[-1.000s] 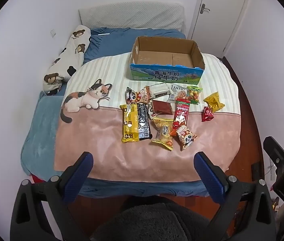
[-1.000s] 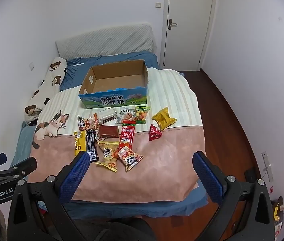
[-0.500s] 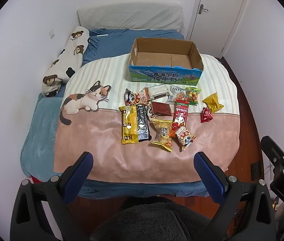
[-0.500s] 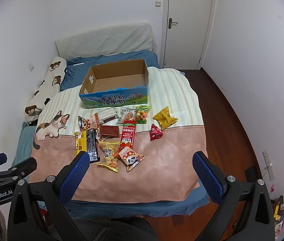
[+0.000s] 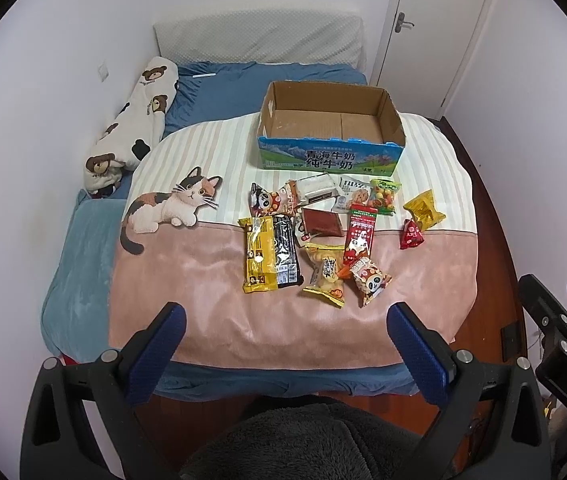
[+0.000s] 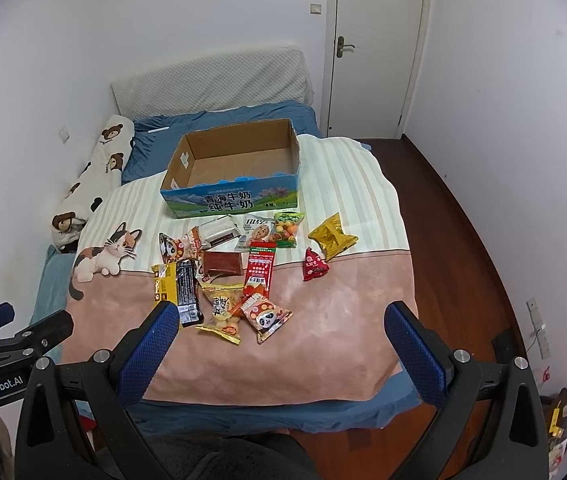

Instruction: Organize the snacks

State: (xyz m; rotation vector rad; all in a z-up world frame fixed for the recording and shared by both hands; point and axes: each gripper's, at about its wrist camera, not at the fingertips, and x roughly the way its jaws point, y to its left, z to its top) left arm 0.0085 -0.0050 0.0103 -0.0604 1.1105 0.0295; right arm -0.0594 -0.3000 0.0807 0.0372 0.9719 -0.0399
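Snacks (image 5: pixel 323 236) lie before carton (image 5: pixel 329 158) — apparently empty; both jaws spread.

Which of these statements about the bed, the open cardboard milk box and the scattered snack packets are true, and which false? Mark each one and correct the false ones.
1. The open cardboard milk box holds no snacks. True.
2. The left gripper is shut on a packet. False: it is open and holds nothing.
3. The small red triangular packet lies apart from the main cluster, beside the crumpled yellow packet. True.
4. The long yellow packet lies inside the box. False: it lies on the pink part of the cat-print blanket, against the long black packet.
5. The right gripper is open. True.
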